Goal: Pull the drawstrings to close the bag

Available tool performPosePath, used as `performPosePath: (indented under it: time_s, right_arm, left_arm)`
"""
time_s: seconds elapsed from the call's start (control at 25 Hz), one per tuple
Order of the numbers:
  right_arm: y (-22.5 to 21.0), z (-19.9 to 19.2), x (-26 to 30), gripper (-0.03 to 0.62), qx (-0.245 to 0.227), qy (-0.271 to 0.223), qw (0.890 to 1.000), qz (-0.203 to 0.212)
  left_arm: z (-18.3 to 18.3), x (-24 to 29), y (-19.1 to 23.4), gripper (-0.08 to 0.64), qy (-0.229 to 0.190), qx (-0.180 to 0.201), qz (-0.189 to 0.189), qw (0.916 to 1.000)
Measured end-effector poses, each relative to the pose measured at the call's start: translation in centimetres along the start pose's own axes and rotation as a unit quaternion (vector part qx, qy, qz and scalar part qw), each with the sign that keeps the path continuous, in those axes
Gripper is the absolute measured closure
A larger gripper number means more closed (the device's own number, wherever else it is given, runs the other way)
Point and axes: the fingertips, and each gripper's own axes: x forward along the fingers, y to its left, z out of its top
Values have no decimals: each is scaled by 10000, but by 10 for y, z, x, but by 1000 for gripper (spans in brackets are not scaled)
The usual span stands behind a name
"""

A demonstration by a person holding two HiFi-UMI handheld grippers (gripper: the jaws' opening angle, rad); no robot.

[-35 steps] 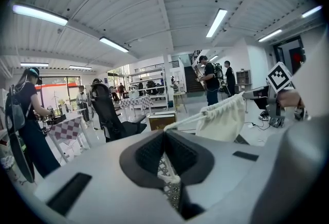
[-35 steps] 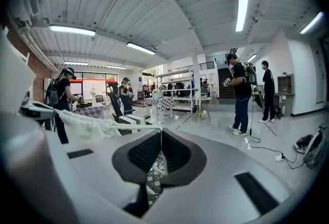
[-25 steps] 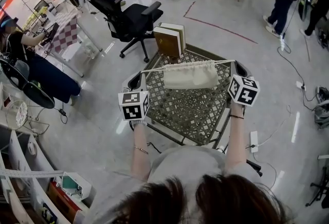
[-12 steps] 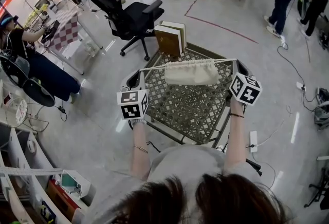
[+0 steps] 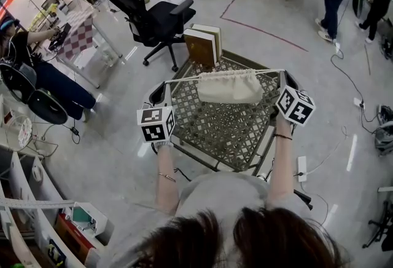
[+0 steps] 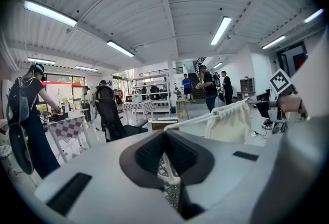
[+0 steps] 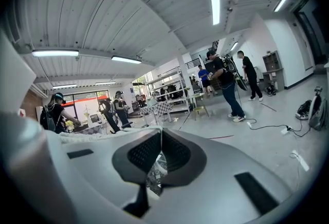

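The left gripper [image 5: 164, 93] is pressed together on one end of the drawstring [image 5: 184, 79]. The right gripper [image 5: 283, 78] is pinching the other end. The cream bag [image 5: 228, 87] hangs on the tight string between the two grippers, with its mouth gathered, just above the lattice bench [image 5: 227, 131].
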Motion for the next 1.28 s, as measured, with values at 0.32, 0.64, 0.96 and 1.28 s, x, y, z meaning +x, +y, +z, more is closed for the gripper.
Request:
performPosePath:
  time_s: [0.32,0.64,0.96,1.28]
  right_arm:
    - [-5,3,-2,568,64,-33,10000,-23]
    - [-10,9,-2,568,327,-151,9993,-36]
    - [-13,12,2,568,560,-262,9981,-39]
    - [-18,15,-1,568,739,-346,9966,-124]
  left_arm:
    - [2,-1,0,534,-42,-67,1,10000]
    - [7,-1,0,534,-140,-60,24,9999]
    - [11,1,3,534,-218,-32,87,9997]
    - [14,0,5,534,-272,-30,71,9996]
